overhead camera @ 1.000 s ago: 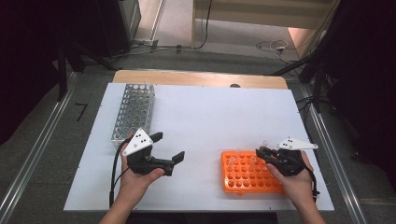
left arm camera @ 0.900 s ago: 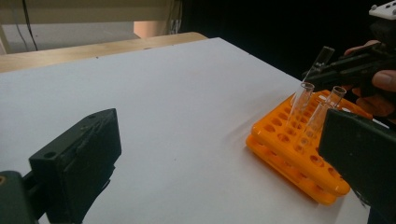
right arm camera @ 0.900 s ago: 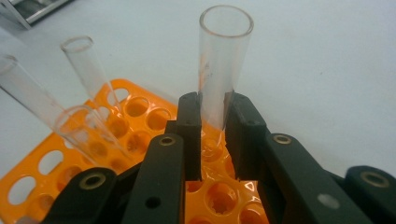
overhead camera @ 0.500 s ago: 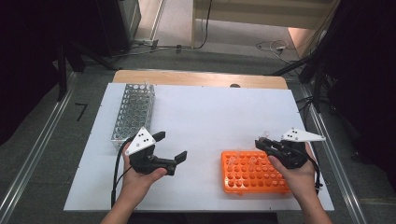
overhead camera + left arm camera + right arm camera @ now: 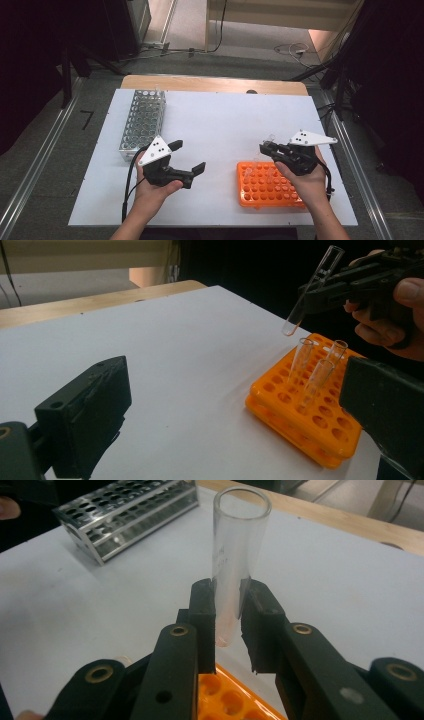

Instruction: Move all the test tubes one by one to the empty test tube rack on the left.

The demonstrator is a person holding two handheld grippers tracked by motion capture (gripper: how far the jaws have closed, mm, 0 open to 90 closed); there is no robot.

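My right gripper (image 5: 265, 147) is shut on a clear, empty test tube (image 5: 271, 137) and holds it tilted in the air above the left end of the orange rack (image 5: 250, 197). In the right gripper view the tube (image 5: 240, 545) stands clamped between the two black jaws of that gripper (image 5: 227, 607). The left gripper view shows the lifted tube (image 5: 312, 290) hanging over the orange rack (image 5: 300, 415), where three more clear tubes (image 5: 302, 357) stand in holes. My left gripper (image 5: 187, 156) hovers open and empty over the white table, left of the orange rack.
A metal tube rack (image 5: 142, 120) sits at the back left of the white table top (image 5: 225, 115), also seen as the metal rack (image 5: 130, 515) in the right gripper view. A wooden strip (image 5: 210, 84) runs along the far edge. Dark floor and rails surround the table.
My right gripper has risen and drifted away from the rack's middle toward its far-left corner, carrying the tube up out of the orange rack. The left gripper has stayed almost still.
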